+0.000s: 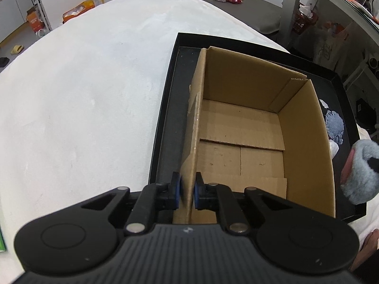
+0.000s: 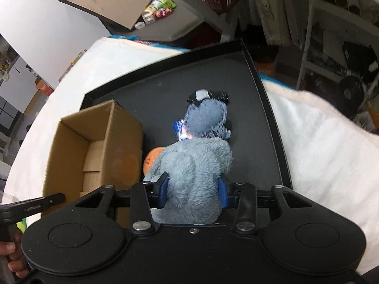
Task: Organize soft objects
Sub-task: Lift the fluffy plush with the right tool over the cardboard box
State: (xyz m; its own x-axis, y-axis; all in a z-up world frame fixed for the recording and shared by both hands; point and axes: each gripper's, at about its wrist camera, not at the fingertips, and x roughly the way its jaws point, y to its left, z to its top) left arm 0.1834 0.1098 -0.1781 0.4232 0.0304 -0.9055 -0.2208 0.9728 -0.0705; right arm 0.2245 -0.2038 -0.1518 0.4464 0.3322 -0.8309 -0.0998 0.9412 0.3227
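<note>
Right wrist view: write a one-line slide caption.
Right tool grips grey plush toy over black tray, beside cardboard box.

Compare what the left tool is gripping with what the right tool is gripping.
The left tool pinches the thin, stiff wall of the cardboard box, so its jaws sit nearly together. The right tool squeezes a fluffy grey plush toy, so its jaws stand wider apart. The box is brown and empty inside; the toy is furry and bulges past the pads. Both sit over the black tray.
</note>
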